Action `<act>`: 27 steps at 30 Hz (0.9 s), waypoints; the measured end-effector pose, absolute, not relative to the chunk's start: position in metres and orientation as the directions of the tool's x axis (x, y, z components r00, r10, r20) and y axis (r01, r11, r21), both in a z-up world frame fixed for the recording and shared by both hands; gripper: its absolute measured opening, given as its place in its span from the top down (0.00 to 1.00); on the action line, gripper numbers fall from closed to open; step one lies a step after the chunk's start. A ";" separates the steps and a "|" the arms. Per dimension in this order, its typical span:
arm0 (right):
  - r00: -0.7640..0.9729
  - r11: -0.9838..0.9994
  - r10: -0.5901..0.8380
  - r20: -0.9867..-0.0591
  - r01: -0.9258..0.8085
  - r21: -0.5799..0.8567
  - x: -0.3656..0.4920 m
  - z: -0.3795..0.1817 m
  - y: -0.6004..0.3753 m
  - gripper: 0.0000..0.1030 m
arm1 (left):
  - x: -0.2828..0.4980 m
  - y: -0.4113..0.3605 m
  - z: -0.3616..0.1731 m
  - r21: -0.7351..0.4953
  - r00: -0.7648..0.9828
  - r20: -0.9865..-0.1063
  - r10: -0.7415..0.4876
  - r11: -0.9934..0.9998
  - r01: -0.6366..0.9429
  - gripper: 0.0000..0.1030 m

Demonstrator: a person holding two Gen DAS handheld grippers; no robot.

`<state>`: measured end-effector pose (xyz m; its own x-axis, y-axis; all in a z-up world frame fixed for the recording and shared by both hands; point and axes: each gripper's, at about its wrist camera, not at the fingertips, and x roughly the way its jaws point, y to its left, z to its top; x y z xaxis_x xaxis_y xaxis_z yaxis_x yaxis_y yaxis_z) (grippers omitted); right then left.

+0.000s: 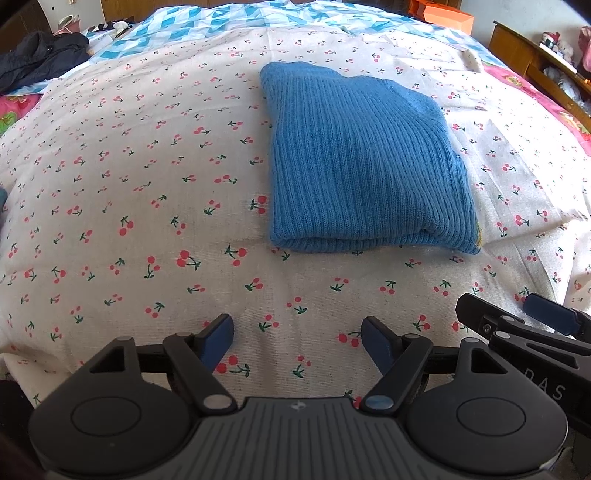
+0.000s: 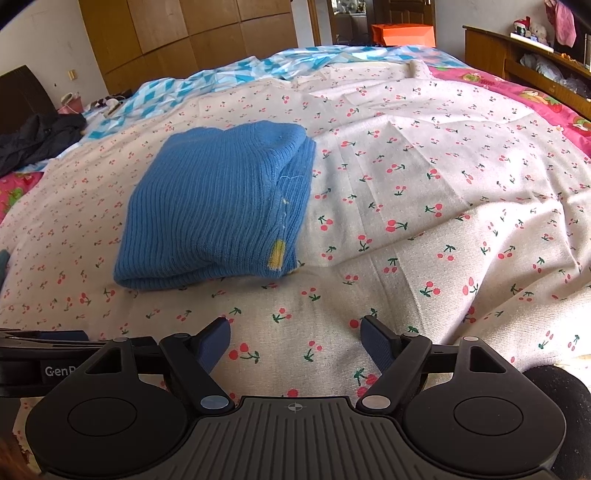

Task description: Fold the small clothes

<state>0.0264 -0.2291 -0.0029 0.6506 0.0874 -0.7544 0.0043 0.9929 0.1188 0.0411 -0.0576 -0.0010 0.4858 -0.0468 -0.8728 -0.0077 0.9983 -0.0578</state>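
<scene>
A blue ribbed knit garment [image 1: 365, 162] lies folded into a thick rectangle on the cherry-print sheet [image 1: 147, 206]. It also shows in the right wrist view [image 2: 214, 210], with a small yellow patch at its near right corner. My left gripper [image 1: 297, 338] is open and empty, low over the sheet in front of the garment. My right gripper [image 2: 295, 338] is open and empty, in front of the garment and to its right. The right gripper's fingers [image 1: 546, 317] show at the lower right of the left wrist view.
A dark jacket [image 1: 40, 59] lies at the far left of the bed. A blue-and-white quilt [image 1: 207, 26] lies at the far end. A pink blanket [image 2: 517, 92] and wooden shelves [image 2: 535, 55] stand to the right. An orange box [image 1: 447, 18] stands beyond the bed.
</scene>
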 end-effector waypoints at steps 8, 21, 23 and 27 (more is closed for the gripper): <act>0.649 0.994 0.082 -0.756 0.002 0.109 0.026 -0.003 -0.228 0.23 | 0.042 -0.059 -0.001 -0.049 0.484 -0.874 -0.039 0.999 -0.010 0.23; 0.651 0.999 0.034 -0.758 -0.004 0.041 0.024 0.003 -0.213 0.23 | 0.035 -0.054 -0.001 -0.029 0.520 -0.854 -0.019 0.999 -0.012 0.23; 0.652 0.999 0.025 -0.758 -0.001 0.032 0.023 0.005 -0.212 0.23 | 0.035 -0.053 0.000 -0.036 0.524 -0.851 -0.026 0.999 -0.010 0.23; 0.654 1.000 0.009 -0.756 0.001 0.012 0.023 0.008 -0.209 0.23 | 0.034 -0.050 0.001 -0.055 0.527 -0.849 -0.041 0.998 -0.010 0.23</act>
